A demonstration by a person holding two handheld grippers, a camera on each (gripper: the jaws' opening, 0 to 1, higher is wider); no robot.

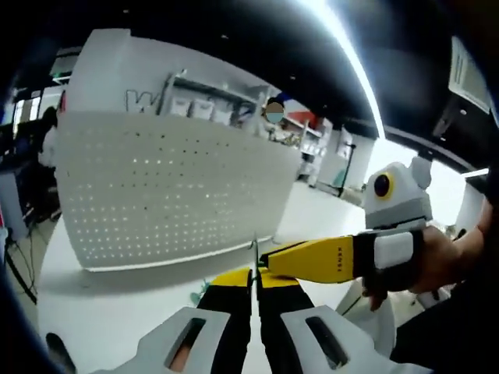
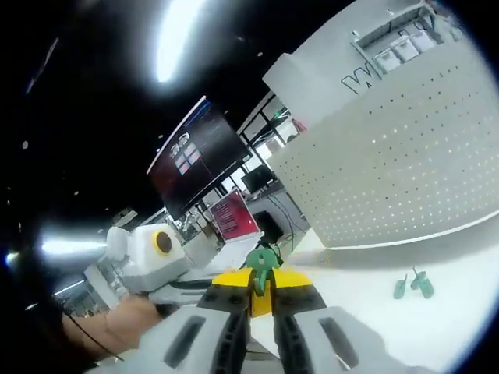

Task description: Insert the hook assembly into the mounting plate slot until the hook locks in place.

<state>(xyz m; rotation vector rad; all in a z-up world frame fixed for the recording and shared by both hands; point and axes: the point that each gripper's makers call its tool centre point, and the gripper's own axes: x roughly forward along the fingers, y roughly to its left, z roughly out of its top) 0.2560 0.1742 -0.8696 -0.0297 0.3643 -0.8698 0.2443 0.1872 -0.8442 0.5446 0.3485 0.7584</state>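
Note:
A white pegboard mounting plate (image 1: 171,187) stands upright on the white table (image 1: 109,312); in the right gripper view the plate (image 2: 398,164) is at the right. A green hook (image 2: 263,259) sticks up between the yellow tips of my right gripper (image 2: 261,282), which is shut on it. My left gripper (image 1: 253,274) has its jaws together, with a thin edge of the hook (image 1: 253,251) rising from between them. The right gripper (image 1: 269,261) reaches in from the right, its tip touching the left one's tips well short of the plate. Two spare green hooks (image 2: 413,284) lie on the table by the plate's foot.
A hand (image 1: 444,261) holds the right gripper, and another hand (image 2: 125,319) holds the left. Behind the plate stand shelves (image 1: 210,101). A dark wall screen (image 2: 195,156) and a red sign (image 2: 232,214) are far off. The table runs on to the plate's right.

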